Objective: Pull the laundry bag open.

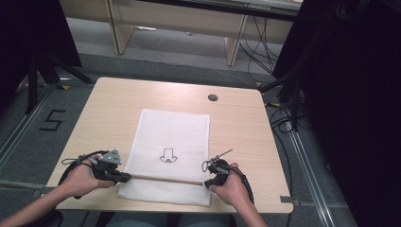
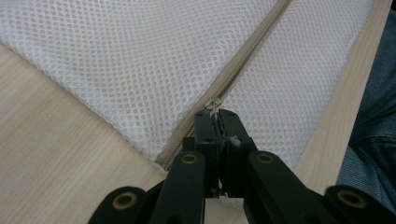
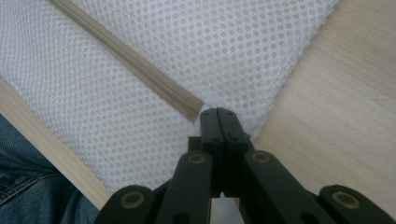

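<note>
A white mesh bag (image 1: 172, 132) lies flat on the wooden table (image 1: 113, 109), with a small black print (image 1: 167, 156) on it. A beige zipper (image 1: 163, 178) runs across its near end. My left gripper (image 1: 126, 177) is at the zipper's left end; in the left gripper view its jaws (image 2: 215, 113) are shut on the metal zipper pull (image 2: 213, 103). My right gripper (image 1: 206, 183) sits at the right end. There the jaws (image 3: 217, 112) are shut on the bag's mesh edge (image 3: 254, 123), just past the zipper's end (image 3: 189, 106).
A round cable hole (image 1: 213, 97) sits in the table's far right part. The table's near edge (image 2: 336, 126) runs close behind both grippers, with the person's jeans (image 3: 28, 177) just beyond it. Black stands (image 1: 42, 71) and cables (image 1: 283, 118) flank the table on the floor.
</note>
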The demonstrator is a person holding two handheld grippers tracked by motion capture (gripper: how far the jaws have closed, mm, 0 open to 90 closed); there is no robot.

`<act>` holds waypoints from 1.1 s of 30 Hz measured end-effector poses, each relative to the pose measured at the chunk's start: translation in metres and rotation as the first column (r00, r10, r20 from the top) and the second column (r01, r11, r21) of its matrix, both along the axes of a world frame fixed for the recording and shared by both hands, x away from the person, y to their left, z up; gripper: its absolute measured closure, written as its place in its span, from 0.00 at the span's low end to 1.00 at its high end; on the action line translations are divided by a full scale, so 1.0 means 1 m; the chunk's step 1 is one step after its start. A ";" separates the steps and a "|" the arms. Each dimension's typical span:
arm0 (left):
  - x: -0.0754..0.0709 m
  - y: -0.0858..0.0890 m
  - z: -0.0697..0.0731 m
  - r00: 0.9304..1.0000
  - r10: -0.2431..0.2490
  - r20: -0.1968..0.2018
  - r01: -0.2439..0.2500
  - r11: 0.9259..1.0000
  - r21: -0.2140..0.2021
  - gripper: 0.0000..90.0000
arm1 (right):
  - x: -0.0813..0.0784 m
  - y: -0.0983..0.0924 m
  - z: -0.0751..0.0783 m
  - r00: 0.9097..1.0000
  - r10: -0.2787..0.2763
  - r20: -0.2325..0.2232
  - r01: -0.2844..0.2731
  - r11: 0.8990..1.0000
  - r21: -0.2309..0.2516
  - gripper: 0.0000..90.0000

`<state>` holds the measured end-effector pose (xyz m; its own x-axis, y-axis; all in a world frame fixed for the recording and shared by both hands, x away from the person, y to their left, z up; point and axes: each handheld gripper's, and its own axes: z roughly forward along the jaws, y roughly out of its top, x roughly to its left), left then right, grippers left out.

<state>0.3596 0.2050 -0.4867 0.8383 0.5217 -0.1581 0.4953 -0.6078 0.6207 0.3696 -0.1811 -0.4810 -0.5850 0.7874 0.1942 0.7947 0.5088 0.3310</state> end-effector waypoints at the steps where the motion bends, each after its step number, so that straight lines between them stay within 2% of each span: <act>1: 0.000 0.000 0.000 1.000 0.001 0.005 -0.001 1.000 0.008 0.97 | 0.000 0.000 0.000 1.000 0.001 0.000 -0.001 1.000 0.000 1.00; 5: 0.000 0.002 0.000 1.000 0.000 0.005 0.000 1.000 0.005 0.97 | 0.000 0.000 0.000 1.000 0.000 0.001 0.000 1.000 -0.001 1.00; 6: -0.001 0.002 -0.001 1.000 0.017 -0.004 -0.017 1.000 -0.002 0.97 | 0.000 0.000 0.000 1.000 0.000 0.000 0.000 1.000 -0.001 1.00; 8: 0.000 0.004 0.000 1.000 0.004 0.004 -0.004 1.000 0.008 0.97 | 0.000 0.000 0.000 1.000 0.000 0.001 0.000 1.000 0.000 1.00; 10: -0.001 0.005 -0.001 1.000 0.017 -0.008 -0.017 1.000 0.000 0.97 | 0.000 0.000 0.000 1.000 0.000 0.000 0.000 1.000 0.000 1.00; 17: 0.000 0.005 0.000 1.000 0.001 -0.001 -0.001 1.000 0.003 0.97 | 0.000 0.000 0.000 1.000 0.000 0.001 0.000 1.000 -0.001 1.00; 19: 0.000 0.006 0.000 1.000 0.001 0.005 -0.001 1.000 0.015 0.97 | 0.000 0.000 0.000 1.000 0.001 0.000 -0.001 1.000 0.000 1.00; 20: -0.001 0.006 -0.001 1.000 0.018 -0.008 -0.018 1.000 0.008 0.97 | 0.000 0.000 0.000 1.000 0.001 0.000 -0.001 1.000 0.000 1.00; 21: -0.001 0.007 -0.001 1.000 0.019 -0.004 -0.019 1.000 0.015 0.97 | 0.000 0.000 0.000 1.000 0.001 0.001 -0.001 1.000 0.000 1.00; 22: -0.001 0.008 -0.001 1.000 0.024 -0.009 -0.024 1.000 0.002 0.97 | 0.000 0.000 0.000 1.000 0.000 0.000 0.000 1.000 0.000 1.00; 23: -0.001 0.010 -0.001 1.000 0.012 0.001 -0.012 1.000 0.014 0.97 | 0.000 0.000 0.000 1.000 0.000 0.001 0.000 1.000 0.000 1.00; 26: -0.002 0.011 -0.001 1.000 0.031 -0.008 -0.031 1.000 0.005 0.97 | 0.000 0.000 0.000 1.000 0.000 0.000 0.000 1.000 -0.001 1.00; 28: -0.001 0.013 0.000 1.000 0.022 -0.001 -0.022 1.000 0.014 0.97 | 0.000 0.000 0.000 1.000 -0.001 -0.001 0.001 1.000 -0.001 1.00; 29: -0.001 0.014 0.000 1.000 0.021 -0.005 -0.021 1.000 0.007 0.97 | 0.000 0.000 0.000 1.000 0.000 0.000 0.000 1.000 -0.001 1.00; 33: -0.002 0.014 0.000 0.999 0.032 -0.008 -0.032 0.999 0.008 0.97 | 0.000 0.000 0.000 1.000 -0.001 0.000 0.001 1.000 -0.001 1.00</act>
